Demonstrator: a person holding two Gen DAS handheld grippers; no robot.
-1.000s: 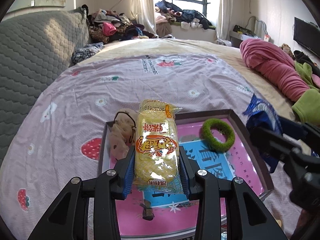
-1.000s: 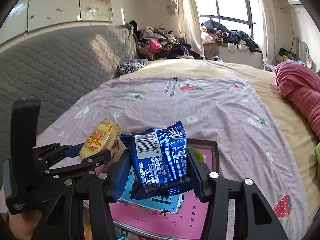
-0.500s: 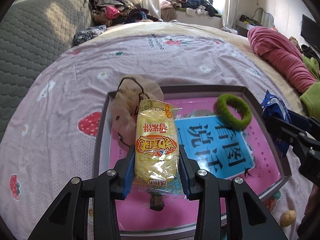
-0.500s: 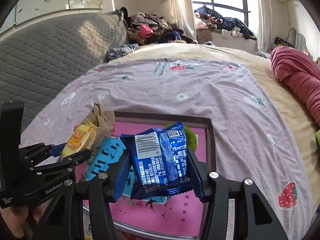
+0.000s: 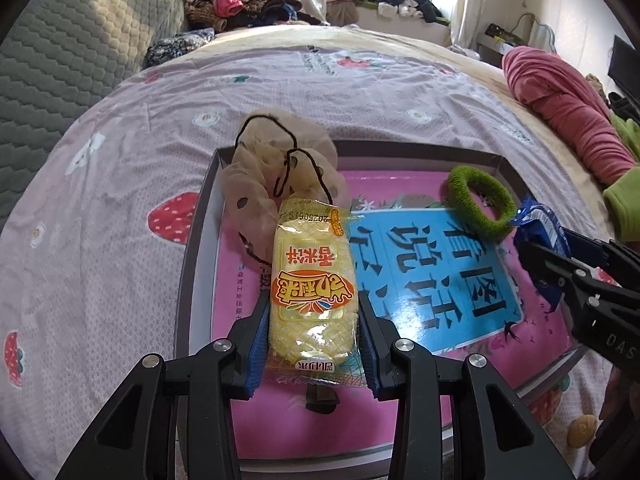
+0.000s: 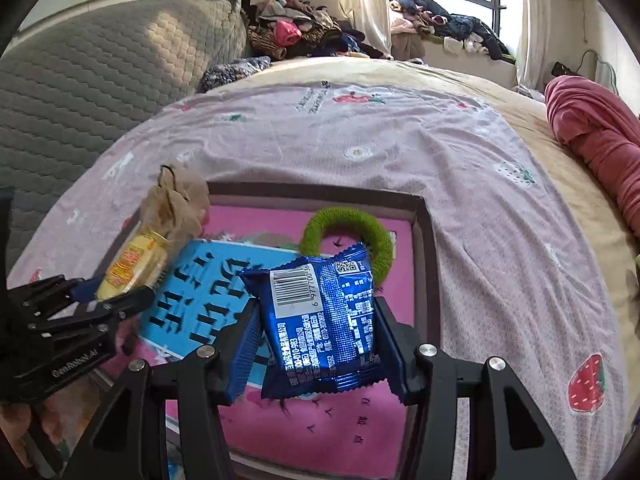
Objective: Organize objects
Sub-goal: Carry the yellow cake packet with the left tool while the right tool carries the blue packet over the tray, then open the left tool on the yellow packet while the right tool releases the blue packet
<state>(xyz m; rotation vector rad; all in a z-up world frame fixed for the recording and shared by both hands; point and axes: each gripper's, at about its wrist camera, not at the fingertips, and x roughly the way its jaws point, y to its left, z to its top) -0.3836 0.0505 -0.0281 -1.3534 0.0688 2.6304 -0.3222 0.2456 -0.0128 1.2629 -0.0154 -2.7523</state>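
Observation:
My left gripper [image 5: 313, 344] is shut on a yellow snack packet [image 5: 312, 288] and holds it over the left part of a shallow grey-rimmed tray [image 5: 196, 248] with a pink and blue printed floor. My right gripper [image 6: 318, 336] is shut on a blue snack packet [image 6: 322, 320] over the tray's right half [image 6: 430, 264]. In the tray lie a beige scrunchie [image 5: 276, 168] at the far left corner and a green hair ring [image 5: 480, 200] at the far right. The right gripper and blue packet also show in the left wrist view [image 5: 540, 240].
The tray lies on a bed with a lilac strawberry-print sheet [image 5: 120, 184]. A grey quilted headboard [image 5: 60, 60] is on the left, a pink blanket [image 5: 560, 104] on the right, piled clothes [image 5: 240, 4] at the back. A small tan nut-like object [image 5: 580, 432] lies beside the tray's near right.
Both grippers have moved forward and down over the tray, each still holding its packet. The tray now fills more of both views.

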